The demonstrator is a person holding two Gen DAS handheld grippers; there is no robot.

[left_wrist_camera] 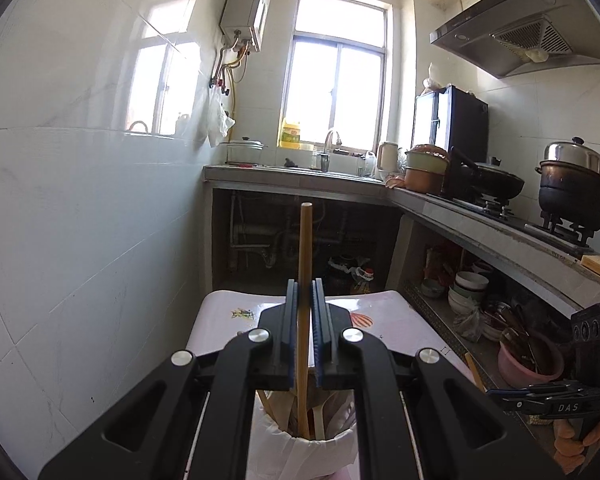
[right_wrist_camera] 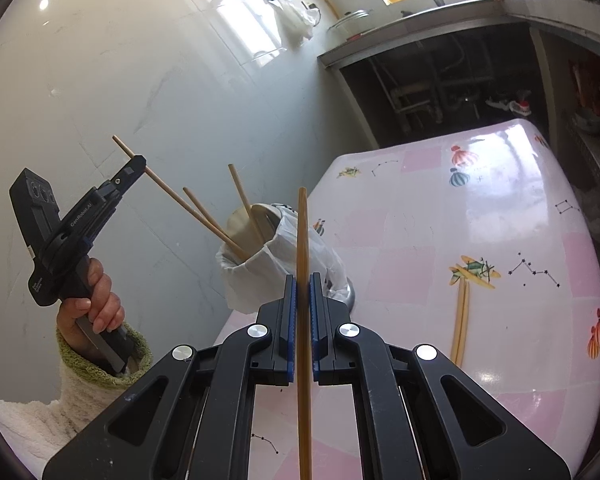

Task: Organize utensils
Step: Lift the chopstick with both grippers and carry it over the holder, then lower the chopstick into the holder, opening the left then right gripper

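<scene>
Both grippers pinch a chopstick: left (right_wrist_camera: 134,168) lowers its stick (right_wrist_camera: 188,210) into the cup (right_wrist_camera: 252,276); right (right_wrist_camera: 303,292) waits clear, keeping its chopstick (right_wrist_camera: 302,240) upright.

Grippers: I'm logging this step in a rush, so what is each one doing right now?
Left gripper: closed on a chopstick whose lower end is in the utensil cup.
Right gripper: closed on another chopstick, over the table.
</scene>
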